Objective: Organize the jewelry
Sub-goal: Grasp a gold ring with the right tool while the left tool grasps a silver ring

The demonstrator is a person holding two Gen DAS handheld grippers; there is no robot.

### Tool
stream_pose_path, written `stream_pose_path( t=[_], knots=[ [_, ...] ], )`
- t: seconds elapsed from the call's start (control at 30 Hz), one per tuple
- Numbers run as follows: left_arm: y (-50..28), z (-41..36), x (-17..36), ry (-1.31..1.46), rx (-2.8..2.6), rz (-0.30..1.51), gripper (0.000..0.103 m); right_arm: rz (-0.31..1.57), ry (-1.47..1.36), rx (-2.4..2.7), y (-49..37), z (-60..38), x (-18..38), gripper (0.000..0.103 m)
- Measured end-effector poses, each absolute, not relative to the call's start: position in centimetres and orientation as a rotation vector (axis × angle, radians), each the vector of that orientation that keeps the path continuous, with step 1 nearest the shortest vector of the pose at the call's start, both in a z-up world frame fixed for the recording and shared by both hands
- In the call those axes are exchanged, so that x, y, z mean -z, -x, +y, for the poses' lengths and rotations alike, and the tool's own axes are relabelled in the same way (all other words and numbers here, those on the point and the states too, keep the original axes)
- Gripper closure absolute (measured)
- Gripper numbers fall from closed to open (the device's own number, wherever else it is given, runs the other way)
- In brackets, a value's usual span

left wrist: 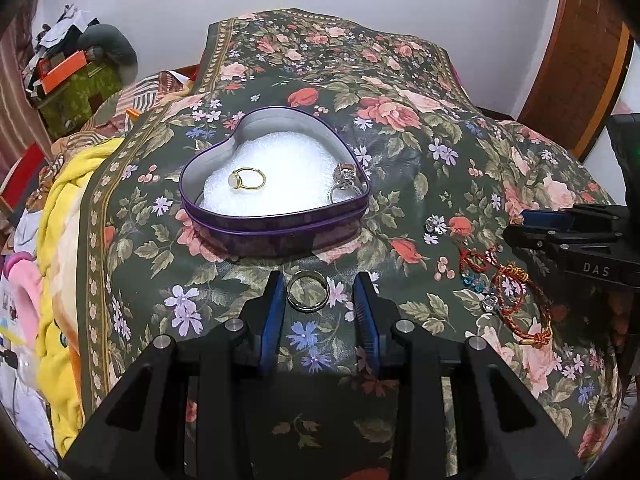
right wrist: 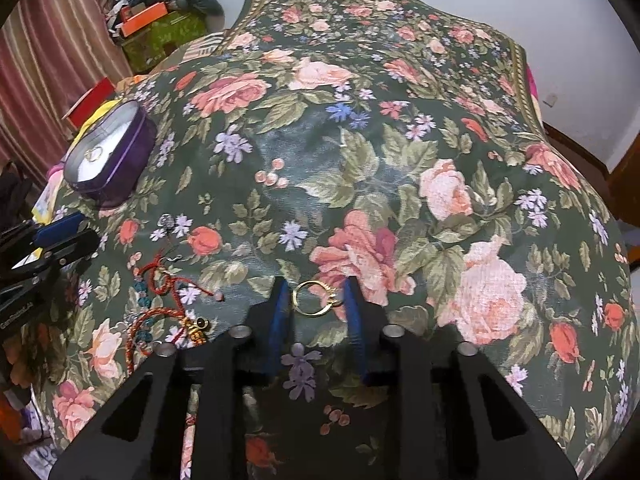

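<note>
A purple heart-shaped tin with white padding holds a gold ring and a silver stone ring; the tin also shows in the right wrist view. My left gripper is open, its fingers on either side of a silver band ring lying on the floral cloth. My right gripper is open around a gold ring on the cloth. Red cord bracelets lie between the two grippers; they also show in the right wrist view.
A small silver earring lies on the cloth right of the tin. A yellow blanket and clutter lie off the cloth's left edge. Boxes stand by the far left wall. A wooden door is at the far right.
</note>
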State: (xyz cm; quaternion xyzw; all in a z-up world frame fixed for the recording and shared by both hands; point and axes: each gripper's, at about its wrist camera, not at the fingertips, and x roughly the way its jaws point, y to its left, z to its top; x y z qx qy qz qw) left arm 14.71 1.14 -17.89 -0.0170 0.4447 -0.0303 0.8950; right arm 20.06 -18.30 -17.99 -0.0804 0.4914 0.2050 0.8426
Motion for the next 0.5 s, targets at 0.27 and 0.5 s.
stream_pose_path(
  t=[0.27, 0.5],
  knots=[
    [-13.9, 1.4, 17.5, 0.054, 0.070, 0.932, 0.082, 1.011, 0.180, -0.412, -19.5, -18.3, 17.2, 0.079],
    [-12.6, 2.0, 16.6, 0.062, 0.058, 0.921, 0.082, 0.943, 0.181, -0.417, -18.3, -18.3, 15.0, 0.079]
  ],
)
